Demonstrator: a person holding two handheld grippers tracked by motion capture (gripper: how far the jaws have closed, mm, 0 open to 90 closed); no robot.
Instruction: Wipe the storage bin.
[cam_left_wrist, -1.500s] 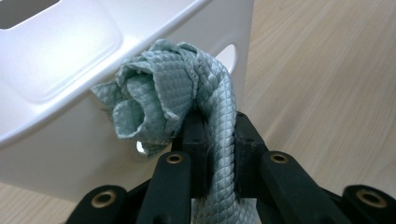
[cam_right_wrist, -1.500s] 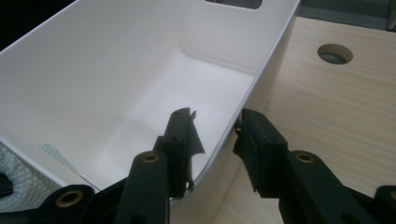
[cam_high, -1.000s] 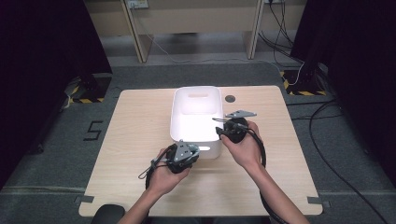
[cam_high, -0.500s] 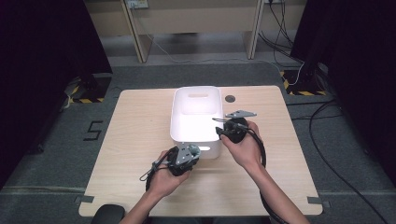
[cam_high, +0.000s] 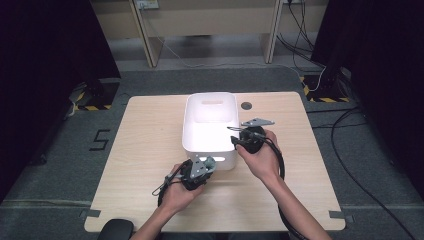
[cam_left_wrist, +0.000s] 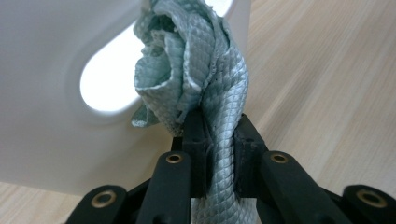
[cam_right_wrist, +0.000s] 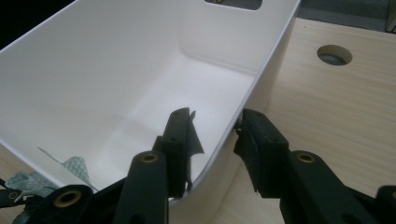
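Left hand-held gripper (cam_left_wrist: 212, 140) clenched on crumpled grey-green scaly-textured cloth (cam_left_wrist: 196, 70), at 6 o'clock of white rectangular plastic bin (cam_high: 210, 125), probably for dropping in. Right hand-held gripper (cam_right_wrist: 215, 133) released, jaws astride bin's 3 o'clock wall, seemingly steadying it on pale wooden desk (cam_high: 150, 150).

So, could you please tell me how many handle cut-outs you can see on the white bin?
2: one in the white bin's far wall, one in the near wall beside the grey-green cloth.

Your pale green, scale-textured cloth (cam_left_wrist: 205, 79) is bunched and twisted upright against the white bin's (cam_high: 210, 125) near handle slot. The open, seemingly empty bin stands mid-counter (cam_high: 150, 150).
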